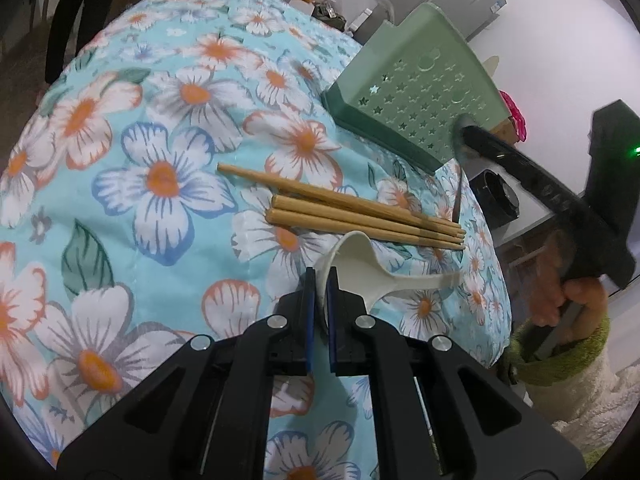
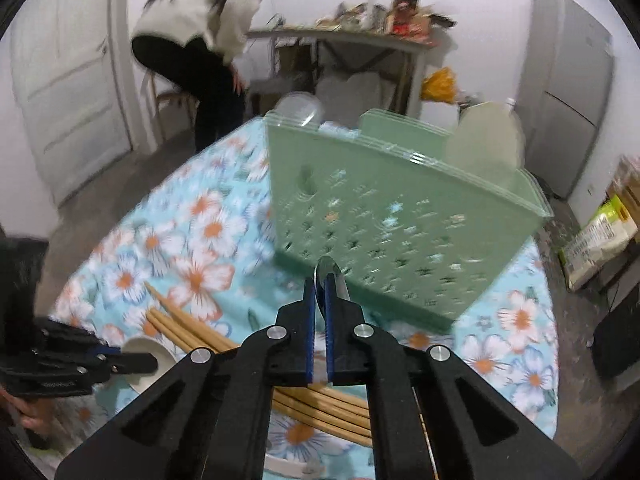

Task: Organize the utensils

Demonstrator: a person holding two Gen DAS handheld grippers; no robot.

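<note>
My left gripper (image 1: 320, 276) is shut on the bowl rim of a white ceramic spoon (image 1: 360, 264), whose handle points right over the flowered cloth. Three wooden chopsticks (image 1: 340, 212) lie just beyond it. A green perforated utensil holder (image 1: 416, 96) stands at the far right of the table. In the right wrist view my right gripper (image 2: 320, 276) is shut on a shiny metal spoon (image 2: 330, 270), raised in front of the holder (image 2: 400, 216). The chopsticks (image 2: 192, 328) lie below it. The left gripper (image 2: 154, 362) with the white spoon (image 2: 140, 350) shows at lower left.
A pale paddle (image 2: 484, 140) and a clear round utensil (image 2: 300, 108) stick out of the holder. A person (image 2: 200, 40) bends over behind the table near a cluttered desk (image 2: 360, 36). A grey fridge (image 2: 568, 92) stands at right. The table's edge (image 1: 500, 280) falls away close on the right.
</note>
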